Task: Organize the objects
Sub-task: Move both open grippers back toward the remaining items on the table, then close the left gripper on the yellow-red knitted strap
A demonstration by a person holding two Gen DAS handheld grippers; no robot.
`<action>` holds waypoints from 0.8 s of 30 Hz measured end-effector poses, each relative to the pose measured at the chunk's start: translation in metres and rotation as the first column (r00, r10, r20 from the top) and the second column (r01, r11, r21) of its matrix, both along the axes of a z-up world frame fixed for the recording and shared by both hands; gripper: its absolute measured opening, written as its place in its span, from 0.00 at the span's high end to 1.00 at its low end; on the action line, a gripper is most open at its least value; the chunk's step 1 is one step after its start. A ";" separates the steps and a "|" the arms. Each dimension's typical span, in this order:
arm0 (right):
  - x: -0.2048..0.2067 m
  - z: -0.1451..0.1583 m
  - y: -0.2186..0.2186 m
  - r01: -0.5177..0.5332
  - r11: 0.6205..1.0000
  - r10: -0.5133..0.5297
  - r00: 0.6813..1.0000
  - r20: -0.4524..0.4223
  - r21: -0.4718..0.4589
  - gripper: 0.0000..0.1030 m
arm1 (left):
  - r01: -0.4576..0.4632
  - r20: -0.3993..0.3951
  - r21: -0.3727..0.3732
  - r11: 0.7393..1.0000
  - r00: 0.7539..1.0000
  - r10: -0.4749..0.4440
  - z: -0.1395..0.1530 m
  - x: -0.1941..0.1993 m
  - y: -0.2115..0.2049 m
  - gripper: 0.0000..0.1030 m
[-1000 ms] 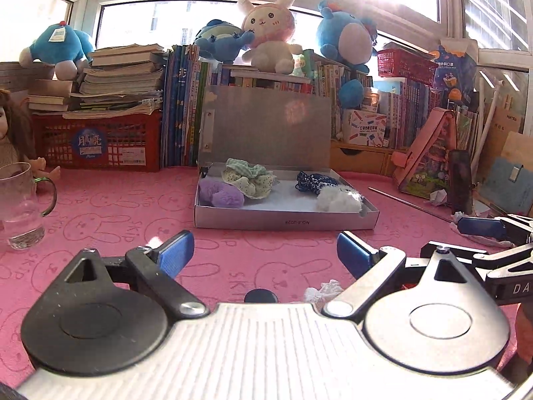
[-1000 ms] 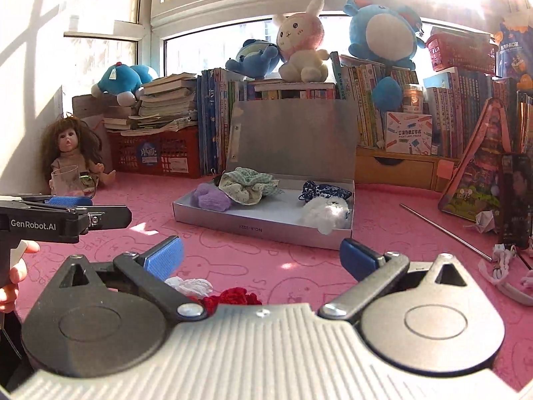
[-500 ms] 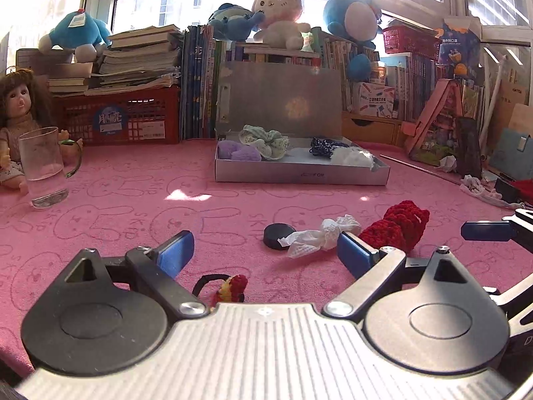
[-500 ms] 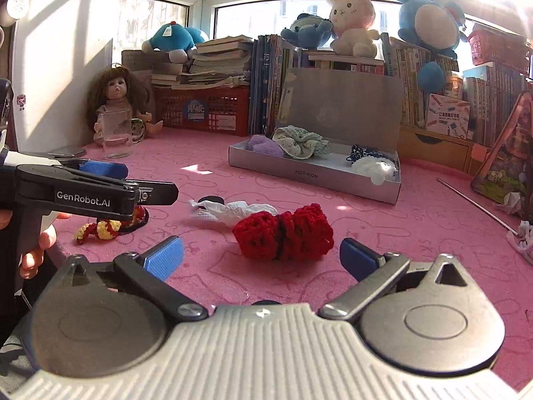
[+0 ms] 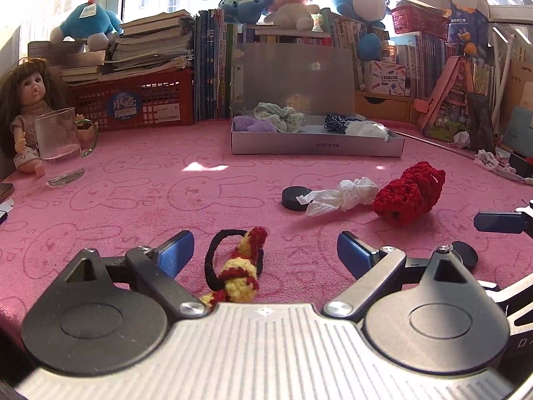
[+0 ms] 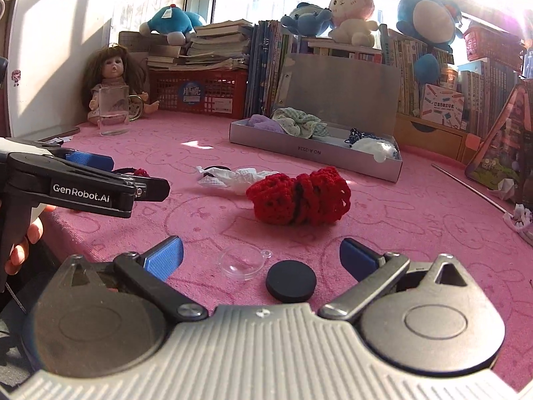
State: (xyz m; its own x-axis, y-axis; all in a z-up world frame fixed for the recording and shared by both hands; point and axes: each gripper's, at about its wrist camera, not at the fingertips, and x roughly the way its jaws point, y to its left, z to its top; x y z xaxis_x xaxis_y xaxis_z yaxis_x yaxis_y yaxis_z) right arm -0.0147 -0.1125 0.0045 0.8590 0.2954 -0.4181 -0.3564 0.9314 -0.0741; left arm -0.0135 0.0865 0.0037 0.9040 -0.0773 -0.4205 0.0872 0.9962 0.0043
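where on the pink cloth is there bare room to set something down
Bare cloth lies between the glass mug and the grey box. Crowded: black disc, tissue and red scrunchie.

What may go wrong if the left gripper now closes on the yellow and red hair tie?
1. The hair tie lies near the left gripper's base, behind the open jaws' tips, so they may close in front of it.
2. Its thin black loop lies flat on the pink cloth; the jaws might pinch the cloth too.
3. The right gripper hovers close by; the two might collide.
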 end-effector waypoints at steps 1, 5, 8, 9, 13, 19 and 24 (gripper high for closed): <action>0.000 -0.001 0.000 0.006 1.000 -0.006 1.000 0.000 0.005 0.00 | -0.003 -0.001 0.001 1.000 1.000 0.003 -0.001 0.000 0.000 0.08; -0.003 0.000 0.001 0.006 1.000 -0.006 1.000 0.019 0.015 0.07 | -0.011 -0.014 -0.009 1.000 1.000 0.011 -0.005 -0.001 0.002 0.08; -0.006 0.002 0.005 -0.014 1.000 0.014 0.999 0.036 0.013 0.11 | -0.011 -0.027 -0.015 1.000 1.000 0.010 -0.007 -0.001 0.004 0.08; -0.007 0.002 0.007 -0.024 1.000 0.024 0.999 0.039 0.008 0.13 | -0.008 -0.029 -0.017 1.000 1.000 0.008 -0.007 -0.002 0.004 0.08; -0.006 0.001 0.012 -0.044 0.999 0.044 0.999 0.030 -0.011 0.22 | -0.002 -0.034 -0.012 1.000 0.999 0.002 -0.009 -0.003 0.003 0.08; -0.003 -0.002 0.015 -0.045 0.999 0.045 0.999 0.012 -0.018 0.37 | 0.003 -0.049 -0.009 1.000 0.999 -0.004 -0.010 -0.002 0.000 0.09; -0.004 -0.004 0.017 -0.043 0.999 0.043 0.999 0.008 -0.033 0.53 | -0.004 -0.055 -0.002 1.000 0.998 0.004 -0.010 -0.001 -0.001 0.15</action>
